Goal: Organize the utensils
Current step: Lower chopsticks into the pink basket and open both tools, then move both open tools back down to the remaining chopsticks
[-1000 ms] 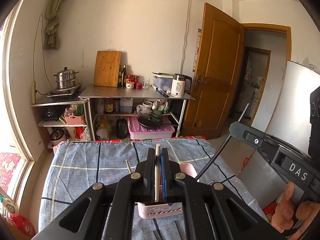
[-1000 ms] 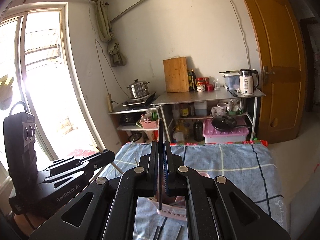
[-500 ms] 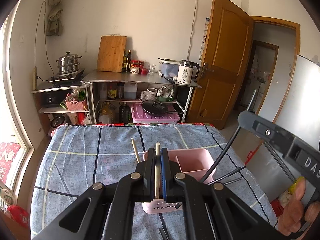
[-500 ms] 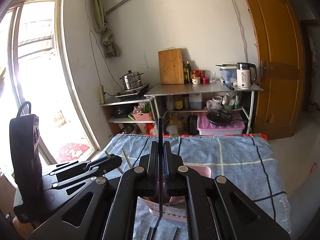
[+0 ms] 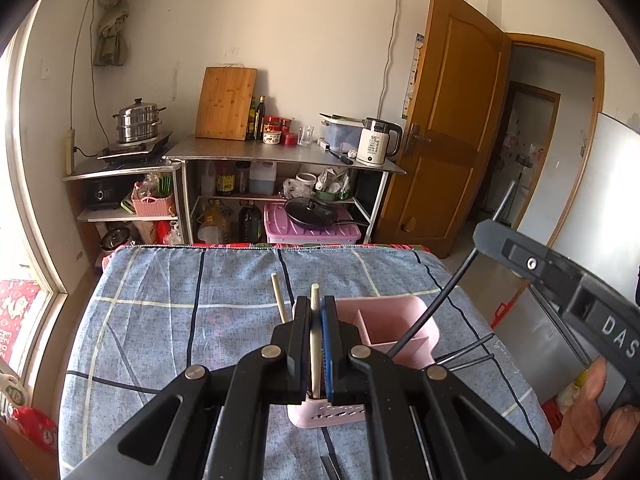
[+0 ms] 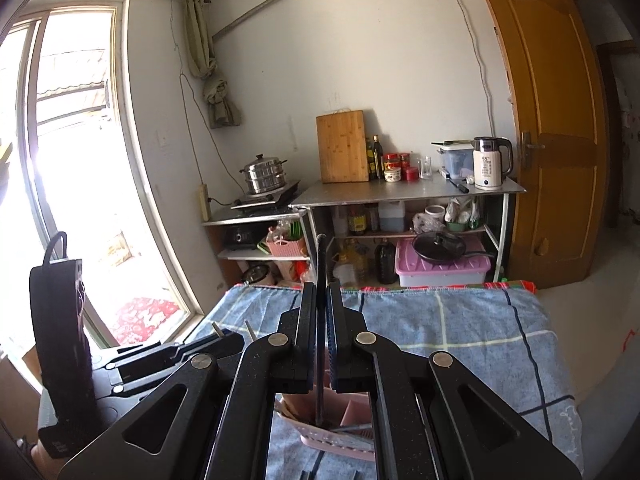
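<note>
left fingers (image 5: 316,312): clamp pale chopstick (image 5: 315,344) | right fingers (image 6: 320,300): clamp thin black chopstick (image 6: 320,264)

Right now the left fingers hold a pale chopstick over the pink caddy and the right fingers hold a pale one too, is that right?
Not quite. The right gripper holds a black chopstick, not a pale one; the right wrist view shows it dark against the shelves. The left gripper does hold a pale chopstick over the pink caddy.

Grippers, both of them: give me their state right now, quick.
Left gripper: jaws shut on a pale chopstick over the pink caddy.
Right gripper: jaws shut on a black chopstick.
</note>
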Available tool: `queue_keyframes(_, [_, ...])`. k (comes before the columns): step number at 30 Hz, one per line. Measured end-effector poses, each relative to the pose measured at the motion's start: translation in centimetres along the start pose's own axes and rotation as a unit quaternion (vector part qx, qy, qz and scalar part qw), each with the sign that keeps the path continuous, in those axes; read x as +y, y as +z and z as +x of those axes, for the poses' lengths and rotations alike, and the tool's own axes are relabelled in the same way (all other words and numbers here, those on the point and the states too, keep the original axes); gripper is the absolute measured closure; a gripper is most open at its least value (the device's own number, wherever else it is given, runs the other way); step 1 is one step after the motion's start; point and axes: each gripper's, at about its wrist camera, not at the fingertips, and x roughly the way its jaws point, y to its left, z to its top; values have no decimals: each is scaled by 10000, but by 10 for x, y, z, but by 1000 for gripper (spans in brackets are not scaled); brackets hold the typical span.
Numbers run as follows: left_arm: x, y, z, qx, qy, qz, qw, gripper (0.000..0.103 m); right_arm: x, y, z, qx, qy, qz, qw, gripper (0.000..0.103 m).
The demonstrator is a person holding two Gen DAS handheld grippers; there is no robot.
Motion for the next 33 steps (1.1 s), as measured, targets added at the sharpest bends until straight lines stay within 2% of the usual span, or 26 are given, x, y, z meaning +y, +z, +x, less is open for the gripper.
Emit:
queue_keyframes(7, [2, -10, 3, 134, 43, -10, 9999, 98, -6, -25, 15, 549, 3, -22, 9985, 98])
queue_keyframes(12, [-1, -10, -11, 29, 57, 43, 10000, 96, -11, -28, 7, 556, 12, 8, 9985, 93])
queue_keyframes(18, [-1, -22, -40, -90, 71, 21, 9999, 96, -17, -32, -18, 476, -11, 61, 9988, 92])
queue_keyframes(26, [-2, -70, -76, -115, -30, -64, 9999, 96, -29, -68, -65, 473, -70, 167, 9987, 91])
queue_keyframes(33, [-8, -125, -88, 141, -34, -86, 9999, 96, -31, -116, -84, 807, -92, 249, 9964, 91])
